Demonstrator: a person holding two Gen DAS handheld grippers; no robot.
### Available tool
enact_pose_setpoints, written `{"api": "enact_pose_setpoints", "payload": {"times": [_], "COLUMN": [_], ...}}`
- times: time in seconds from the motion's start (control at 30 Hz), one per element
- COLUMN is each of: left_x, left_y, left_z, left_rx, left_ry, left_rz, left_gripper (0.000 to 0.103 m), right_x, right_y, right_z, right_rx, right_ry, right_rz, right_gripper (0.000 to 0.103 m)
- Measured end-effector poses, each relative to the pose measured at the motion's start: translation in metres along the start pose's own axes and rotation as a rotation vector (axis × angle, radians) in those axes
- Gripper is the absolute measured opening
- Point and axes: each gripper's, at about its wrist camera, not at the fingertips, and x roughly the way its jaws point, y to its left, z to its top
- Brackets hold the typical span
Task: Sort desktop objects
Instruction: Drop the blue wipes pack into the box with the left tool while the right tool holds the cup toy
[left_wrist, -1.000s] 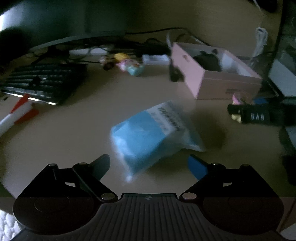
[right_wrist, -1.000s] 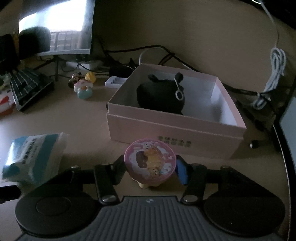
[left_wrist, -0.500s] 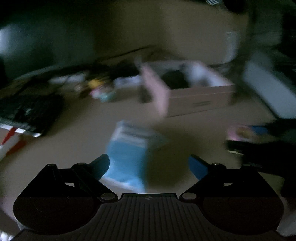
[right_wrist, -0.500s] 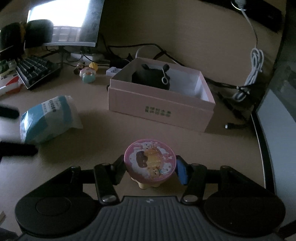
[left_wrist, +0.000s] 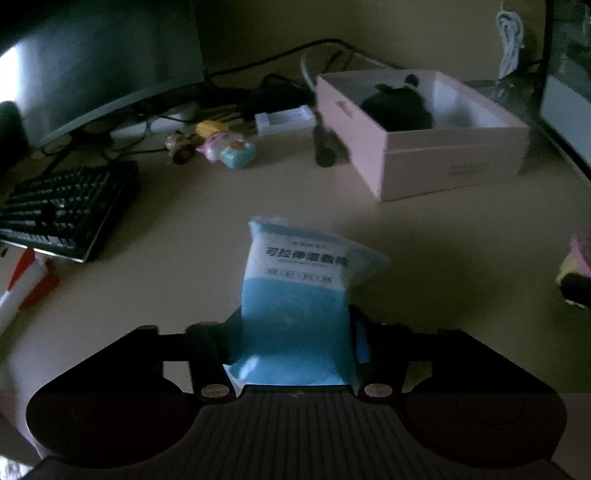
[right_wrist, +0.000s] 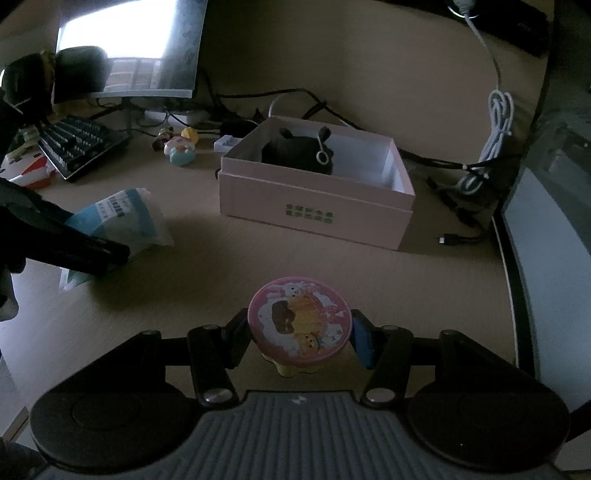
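Status: both grippers loaded, mid-sort. Left gripper (left_wrist: 295, 332) has its jaws clenched on the near end of the blue pouch (left_wrist: 295, 295); far end sticks out over the desk (left_wrist: 221, 221), printed label up. Whether the pouch is clear of the desk I can't tell. Right gripper (right_wrist: 299, 332) is grasping the pink-lidded round tin (right_wrist: 299, 321), near side of the desk, well short of the pink box (right_wrist: 314, 206).

Box sits far centre-right, open, black pouch (right_wrist: 295, 153) already inside at its left end, right end bare.

Next, my read: carry both items to the box and drop them in the bare end. Pouch is soft, so it may sag or slip; take it over the near wall with margin. One arm at a time, or they crowd.

Versus a second ago: left jaws were wide apart with the pouch lying loose and skewed ahead of them; now closed on it, pouch lengthwise. Right grip on the tin unchanged, but the box looks farther off.
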Motion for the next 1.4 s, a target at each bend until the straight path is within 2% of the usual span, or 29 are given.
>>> {"api": "enact_pose_setpoints", "payload": {"times": [0.07, 0.23, 0.37, 0.5, 0.63, 0.87, 0.9, 0.97, 1.0, 1.07, 1.13, 1.2, 1.3, 1.4], "left_x": [-0.012, -0.046, -0.055, -0.056, -0.059, -0.033, -0.023, -0.004, 0.006, 0.019, 0.022, 0.02, 0.016, 0.016], "left_y": [-0.006, -0.037, -0.056, -0.06, -0.059, -0.086, -0.089, -0.096, -0.1, -0.099, -0.092, -0.083, -0.07, -0.052], "left_z": [-0.001, -0.015, -0.021, -0.012, 0.022, 0.124, 0.139, 0.161, 0.168, 0.17, 0.157, 0.137, 0.107, 0.086], "left_rx": [-0.019, 0.066, 0.116, 0.091, 0.053, -0.013, -0.035, -0.053, -0.051, -0.067, -0.076, -0.045, 0.029, 0.052], "left_ry": [0.003, -0.027, -0.036, -0.039, -0.096, -0.235, -0.251, -0.28, -0.282, -0.261, -0.24, -0.229, -0.222, -0.172], "left_rz": [-0.064, -0.174, -0.216, -0.243, -0.255, -0.332, -0.336, -0.302, -0.28, -0.267, -0.279, -0.255, -0.171, -0.132], "left_gripper": [0.058, 0.058, 0.058, 0.057, 0.057, 0.058, 0.062, 0.073, 0.082, 0.085, 0.093, 0.094, 0.095, 0.095], "right_x": [-0.007, -0.031, -0.045, -0.054, -0.062, -0.067, -0.066, -0.061, -0.06, -0.056, -0.054, -0.05, -0.038, -0.019], "right_y": [-0.004, -0.014, -0.021, -0.025, -0.03, -0.042, -0.044, -0.047, -0.048, -0.049, -0.052, -0.057, -0.06, -0.061], "right_z": [0.0, 0.005, 0.009, 0.012, 0.014, 0.013, 0.013, 0.015, 0.016, 0.018, 0.018, 0.018, 0.02, 0.03], "right_rx": [0.0, -0.013, -0.018, -0.017, -0.02, 0.047, 0.058, 0.073, 0.073, 0.072, 0.083, 0.109, 0.134, 0.148], "right_ry": [-0.009, -0.055, -0.084, -0.107, -0.122, -0.141, -0.138, -0.133, -0.131, -0.137, -0.138, -0.133, -0.115, -0.086], "right_rz": [0.002, -0.017, -0.033, -0.051, -0.072, -0.094, -0.098, -0.104, -0.109, -0.123, -0.129, -0.12, -0.114, -0.1], "right_gripper": [0.056, 0.056, 0.056, 0.056, 0.056, 0.056, 0.056, 0.056, 0.056, 0.056, 0.056, 0.056, 0.056, 0.056]}}
